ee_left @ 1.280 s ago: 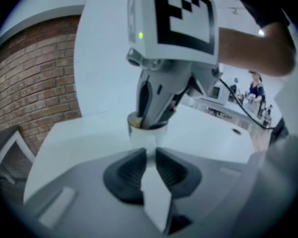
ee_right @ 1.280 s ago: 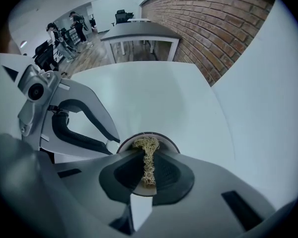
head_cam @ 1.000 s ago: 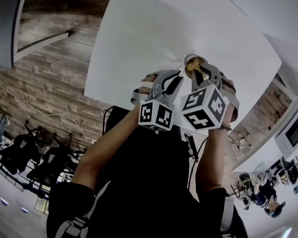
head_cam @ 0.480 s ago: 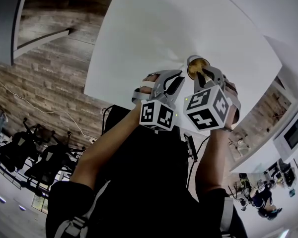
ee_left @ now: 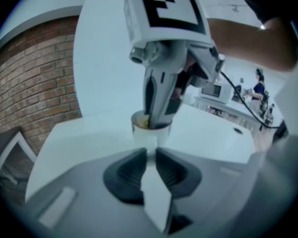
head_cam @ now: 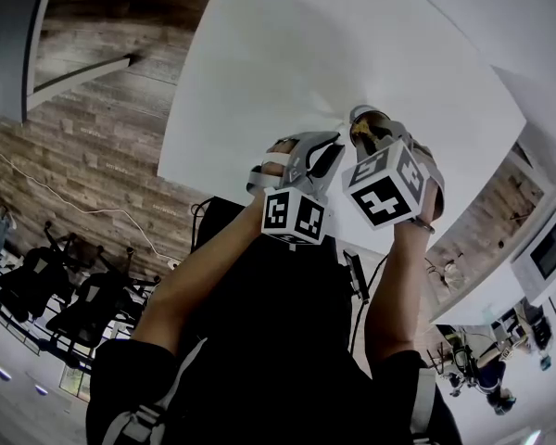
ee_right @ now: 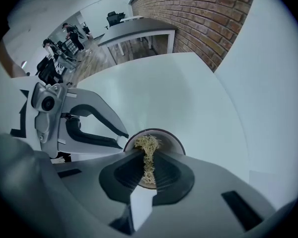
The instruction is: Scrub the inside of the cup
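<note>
A small white cup (head_cam: 362, 117) stands near the front edge of the white table (head_cam: 287, 63). My left gripper (head_cam: 339, 139) reaches it from the left and is shut on the cup's (ee_left: 145, 133) side, whose white edge shows between the dark pads. My right gripper (head_cam: 367, 139) points down into the cup (ee_right: 172, 141) and is shut on a yellowish fibrous scrubber (ee_right: 148, 147) that sits inside the rim. In the left gripper view the right gripper (ee_left: 157, 120) drops straight into the cup. The cup's bottom is hidden.
The table's front edge runs just below the cup, with a person's dark torso (head_cam: 278, 341) under it. A brick wall (ee_right: 208, 14) lies beyond the table's far side. Other tables and people (ee_right: 69, 33) stand far back.
My right gripper has tipped and shifted slightly right over the cup, its marker cube turning. The left gripper and the cup have stayed in place.
</note>
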Available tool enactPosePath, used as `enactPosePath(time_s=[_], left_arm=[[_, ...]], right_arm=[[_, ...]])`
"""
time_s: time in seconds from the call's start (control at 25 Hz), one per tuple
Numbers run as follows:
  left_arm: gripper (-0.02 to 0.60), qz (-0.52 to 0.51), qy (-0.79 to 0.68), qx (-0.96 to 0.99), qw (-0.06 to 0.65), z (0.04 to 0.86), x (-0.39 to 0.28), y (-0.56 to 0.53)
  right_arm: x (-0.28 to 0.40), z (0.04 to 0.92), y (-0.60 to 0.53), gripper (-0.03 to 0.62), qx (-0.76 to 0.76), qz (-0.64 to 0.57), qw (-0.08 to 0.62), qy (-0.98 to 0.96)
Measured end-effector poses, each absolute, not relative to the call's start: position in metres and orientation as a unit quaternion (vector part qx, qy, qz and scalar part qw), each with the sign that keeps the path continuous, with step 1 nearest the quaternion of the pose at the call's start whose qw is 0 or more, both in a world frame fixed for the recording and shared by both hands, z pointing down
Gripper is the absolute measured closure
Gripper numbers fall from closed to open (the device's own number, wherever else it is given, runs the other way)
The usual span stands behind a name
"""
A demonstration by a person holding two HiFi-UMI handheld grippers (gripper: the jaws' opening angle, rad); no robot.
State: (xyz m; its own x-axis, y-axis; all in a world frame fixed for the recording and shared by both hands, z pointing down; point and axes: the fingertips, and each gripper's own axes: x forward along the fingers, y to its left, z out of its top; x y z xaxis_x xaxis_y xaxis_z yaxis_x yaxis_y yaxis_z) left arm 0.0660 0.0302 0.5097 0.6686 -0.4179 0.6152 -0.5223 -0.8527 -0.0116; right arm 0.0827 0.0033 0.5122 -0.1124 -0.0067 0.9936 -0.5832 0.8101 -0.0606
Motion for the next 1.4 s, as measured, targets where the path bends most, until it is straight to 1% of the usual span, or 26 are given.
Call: enactPosePath(time_s=[0.6,0.96,1.12,1.24,1.32,1.4], left_arm=[[0.522,0.322,-0.252,0.909,0.073,0.514,0.07,0.035],[0.522,0.331,-0.249,0.907,0.07,0.516,0.069,0.035],[0.515,0.338,-0.252,0.905,0.066,0.521,0.068,0.038],[0.455,0.345,-0.233,0.906,0.074,0.526,0.071,0.046],[0.423,0.342,-0.227,0.908,0.086,0.525,0.07,0.047],[0.419,0.335,-0.232,0.908,0.1,0.518,0.065,0.047]], right_arm=[[0.09,0.46,0.019,0.565,0.234,0.239,0.587,-0.738],[0.095,0.418,0.035,0.565,0.274,0.239,0.53,-0.767],[0.105,0.393,0.037,0.565,0.338,0.215,0.472,-0.786],[0.117,0.377,0.04,0.563,0.399,0.202,0.411,-0.794],[0.124,0.363,0.041,0.563,0.447,0.192,0.357,-0.797],[0.126,0.344,0.044,0.563,0.495,0.184,0.285,-0.8]])
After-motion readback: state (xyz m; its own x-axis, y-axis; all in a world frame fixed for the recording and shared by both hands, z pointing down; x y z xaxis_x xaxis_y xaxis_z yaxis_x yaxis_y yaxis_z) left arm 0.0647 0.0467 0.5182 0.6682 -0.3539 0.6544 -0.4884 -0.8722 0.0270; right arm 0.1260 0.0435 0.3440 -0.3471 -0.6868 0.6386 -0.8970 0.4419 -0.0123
